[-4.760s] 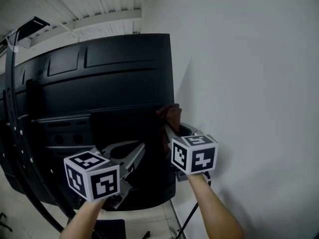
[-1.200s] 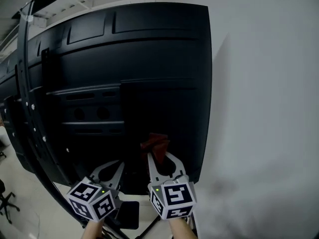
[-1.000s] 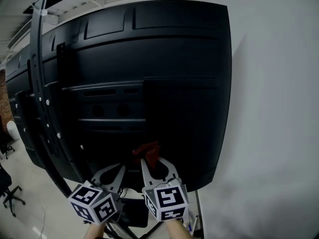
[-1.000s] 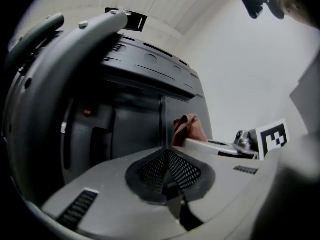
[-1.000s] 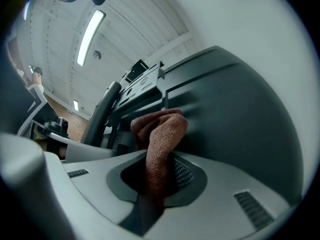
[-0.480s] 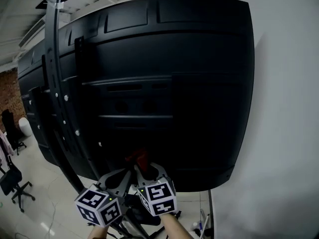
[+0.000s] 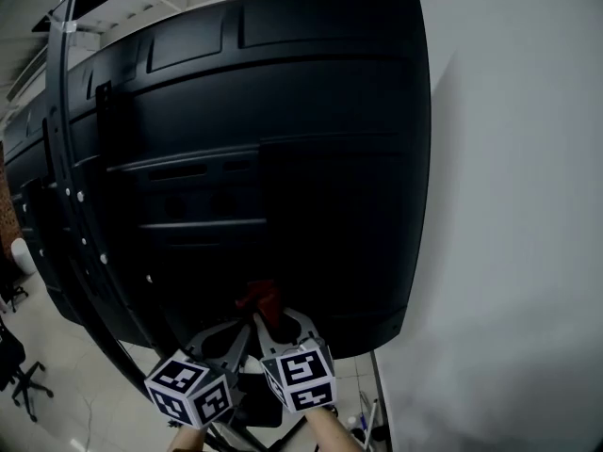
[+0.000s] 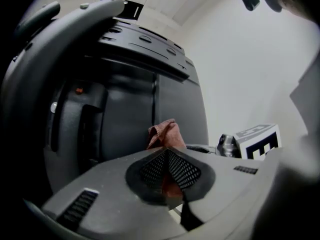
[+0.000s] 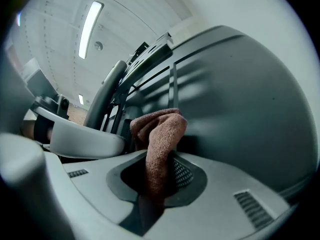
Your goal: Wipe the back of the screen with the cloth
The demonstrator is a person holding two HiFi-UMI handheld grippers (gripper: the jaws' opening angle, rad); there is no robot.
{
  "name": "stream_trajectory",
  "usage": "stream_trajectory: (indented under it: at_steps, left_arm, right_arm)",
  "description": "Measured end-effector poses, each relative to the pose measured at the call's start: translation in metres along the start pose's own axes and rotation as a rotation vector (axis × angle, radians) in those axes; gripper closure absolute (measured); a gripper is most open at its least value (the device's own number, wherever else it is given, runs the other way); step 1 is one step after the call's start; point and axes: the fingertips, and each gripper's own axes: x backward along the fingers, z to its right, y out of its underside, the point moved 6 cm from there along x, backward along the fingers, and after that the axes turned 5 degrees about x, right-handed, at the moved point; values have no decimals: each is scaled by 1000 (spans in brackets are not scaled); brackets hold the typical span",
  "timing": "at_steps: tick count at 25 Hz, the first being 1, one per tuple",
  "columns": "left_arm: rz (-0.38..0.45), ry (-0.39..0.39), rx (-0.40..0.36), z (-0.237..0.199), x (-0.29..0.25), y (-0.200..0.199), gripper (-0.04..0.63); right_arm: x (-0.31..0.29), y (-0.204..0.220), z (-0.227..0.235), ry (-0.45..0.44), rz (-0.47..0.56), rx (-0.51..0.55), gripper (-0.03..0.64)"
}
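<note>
We see the large black plastic back of the screen (image 7: 283, 139) filling the head view, with a white wall (image 7: 509, 205) to its right. The right gripper (image 7: 267, 315) has its jaws clamped on the reddish-brown terry cloth (image 7: 260, 297), which bunches out above the jaws. The bunch lies up against the lower part of the panel, near its bottom edge. Just beside it, the left gripper (image 7: 241, 335) has its jaws drawn together. A thin reddish sliver shows in their seam, and we cannot tell whether it is cloth.
</note>
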Motion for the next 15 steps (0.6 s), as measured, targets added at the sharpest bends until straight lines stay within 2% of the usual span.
stream_trajectory:
  at_steps: [3,10,15]
  left_arm:
    - [-4,50,6,20,-20,3,586]
    - [2,186,17,76,-67,7,585]
    - [-19,280,30,114,-96,12,584]
  right_arm:
    - [22,-2,24,43,-3,18,554]
    - [82,-3,90,210,-31,97,554]
    - [127,1,138,336,-69,87,554]
